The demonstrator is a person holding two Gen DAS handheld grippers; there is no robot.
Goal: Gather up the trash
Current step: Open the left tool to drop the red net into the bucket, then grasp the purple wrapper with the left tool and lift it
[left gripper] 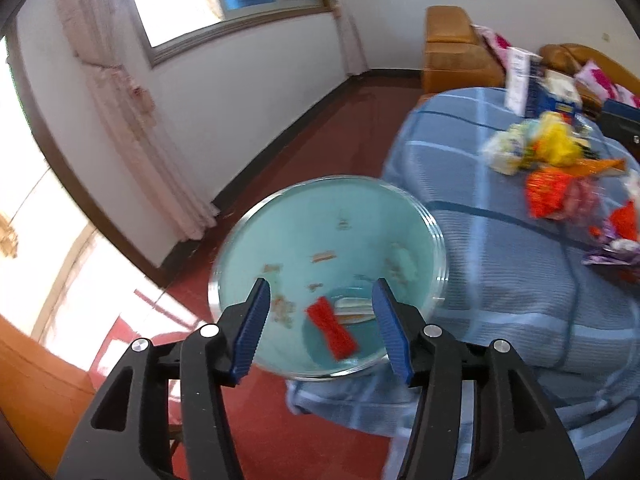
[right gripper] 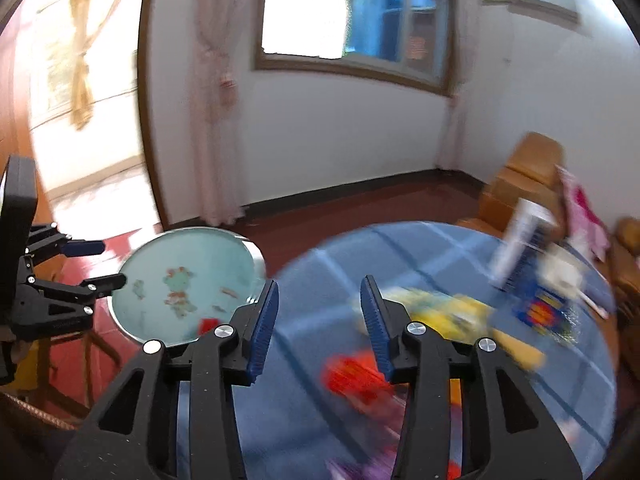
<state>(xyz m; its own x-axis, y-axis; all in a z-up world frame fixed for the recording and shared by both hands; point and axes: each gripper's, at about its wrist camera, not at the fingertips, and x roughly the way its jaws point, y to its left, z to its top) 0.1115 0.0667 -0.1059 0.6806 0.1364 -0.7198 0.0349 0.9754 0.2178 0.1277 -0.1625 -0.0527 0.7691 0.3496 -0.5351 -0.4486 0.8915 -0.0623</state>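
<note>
While both grippers hang with jaws apart and nothing between them, the trash is found in two places. A red wrapper (left gripper: 331, 332) and a pale scrap lie at the bottom of the teal bin (left gripper: 332, 240), which is seen directly beneath the left gripper (left gripper: 322, 320). The remaining trash, a pile of wrappers (left gripper: 560, 176) in yellow, orange and red, rests on the blue checked tabletop (left gripper: 480, 240), at about two o'clock from the bin in the left wrist view. In the right wrist view the right gripper (right gripper: 318, 316) is aimed over the tabletop, the pile lying blurred at four o'clock from its jaws.

The wrappers are judged light, thin and crinkly, likely slippery, and not fragile. A pinch across a crumpled fold or raised edge is advised, since flat film may slide off the cloth.
</note>
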